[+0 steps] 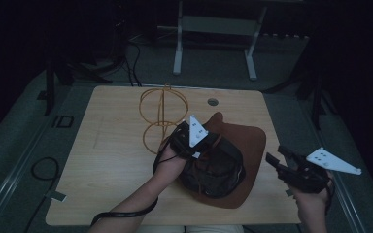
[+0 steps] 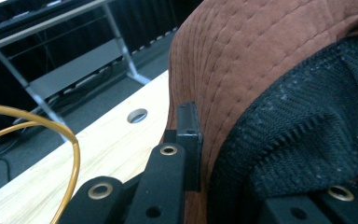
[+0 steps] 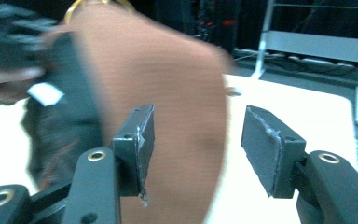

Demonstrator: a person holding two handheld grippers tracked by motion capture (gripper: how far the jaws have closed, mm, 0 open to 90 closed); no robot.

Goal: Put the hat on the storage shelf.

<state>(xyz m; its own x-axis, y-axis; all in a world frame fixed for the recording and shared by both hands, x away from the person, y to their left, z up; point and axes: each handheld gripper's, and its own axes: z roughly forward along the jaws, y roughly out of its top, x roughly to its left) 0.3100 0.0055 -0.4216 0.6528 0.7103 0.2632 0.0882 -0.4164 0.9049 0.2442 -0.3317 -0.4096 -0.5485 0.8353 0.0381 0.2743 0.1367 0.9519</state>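
Observation:
A brown wide-brimmed hat (image 1: 250,141) lies crown down on the wooden table (image 1: 116,160), its black mesh lining (image 1: 218,170) facing up. My left gripper (image 1: 208,145) is shut on the hat's near-left edge. In the left gripper view the brown fabric (image 2: 261,60) and the lining (image 2: 307,116) sit between the jaws of the left gripper (image 2: 223,154). My right gripper (image 1: 278,156) hovers just right of the brim, open. In the right gripper view the right gripper (image 3: 198,126) has its pads apart, with the blurred hat (image 3: 168,70) behind them and nothing pressed.
A gold wire frame of rings (image 1: 162,114) stands at the table's back centre, just left of the hat. A round cable hole (image 1: 212,102) is in the tabletop behind the hat. A metal stand (image 1: 213,24) is on the floor beyond the table, and a cable loop (image 1: 43,170) lies at left.

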